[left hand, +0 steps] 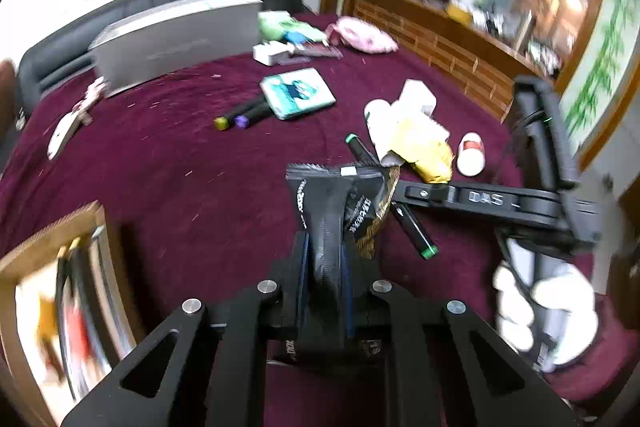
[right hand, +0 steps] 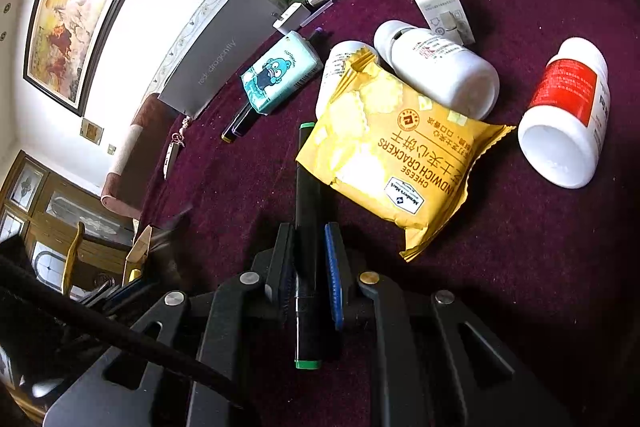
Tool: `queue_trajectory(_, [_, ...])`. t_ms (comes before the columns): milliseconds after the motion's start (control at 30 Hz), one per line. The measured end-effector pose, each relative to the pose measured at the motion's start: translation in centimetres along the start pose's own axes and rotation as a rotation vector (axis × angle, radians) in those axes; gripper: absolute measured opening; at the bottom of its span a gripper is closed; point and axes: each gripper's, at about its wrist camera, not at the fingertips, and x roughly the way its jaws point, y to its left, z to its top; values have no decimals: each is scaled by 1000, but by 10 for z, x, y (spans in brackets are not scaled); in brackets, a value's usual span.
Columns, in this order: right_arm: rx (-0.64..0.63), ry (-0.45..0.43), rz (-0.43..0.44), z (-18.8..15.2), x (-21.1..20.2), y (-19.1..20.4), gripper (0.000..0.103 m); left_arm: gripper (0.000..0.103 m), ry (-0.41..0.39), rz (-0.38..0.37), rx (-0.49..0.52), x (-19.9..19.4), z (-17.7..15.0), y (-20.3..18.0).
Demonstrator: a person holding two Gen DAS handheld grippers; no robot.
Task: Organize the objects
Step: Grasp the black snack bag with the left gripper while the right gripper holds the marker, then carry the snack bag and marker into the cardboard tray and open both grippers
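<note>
We see the left tool (left hand: 326,255) as matte black metal: angled linkage arms with triangular cut-outs, round silver screw heads at the pivots, and blue pads lining the fingers (left hand: 304,267). The right tool (right hand: 308,267) is built alike (its near screw looks brassy), with a black cable across one corner. From the left wrist view its arm bears white letters, and the hand (left hand: 548,311) wears a white glove.
</note>
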Motion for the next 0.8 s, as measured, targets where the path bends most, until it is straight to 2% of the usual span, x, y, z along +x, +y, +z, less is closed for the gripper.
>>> queue_trajectory(200, [-22, -13, -22, -1, 0, 4, 13, 10, -111, -38, -83, -47, -29, 6])
queue_trajectory(333, [-71, 6, -138, 1, 4, 22, 13, 3, -157, -69, -136, -65, -41, 13])
queue_trajectory(467, [-147, 64, -265, 8, 18, 49, 32, 3, -205, -97, -172, -82, -53, 18])
queue_trajectory(600, [-276, 78, -417, 8, 38, 71, 33, 3, -215, -100, -198, -93, -62, 25])
queue_trajectory(667, [-346, 83, -483, 3, 45, 78, 29, 3, -209, -91, -190, -92, -64, 20])
queue_trajectory(733, [-386, 72, -535, -1, 46, 80, 12, 7, -195, -96, -153, -88, -64, 8])
queue_trajectory(767, [-391, 71, -534, -3, 44, 78, 12, 9, -179, -105, -139, -83, -64, 1])
queue_trajectory(800, [-383, 73, -516, -3, 41, 76, 12, 18, -161, -114, -137, -77, -62, -5])
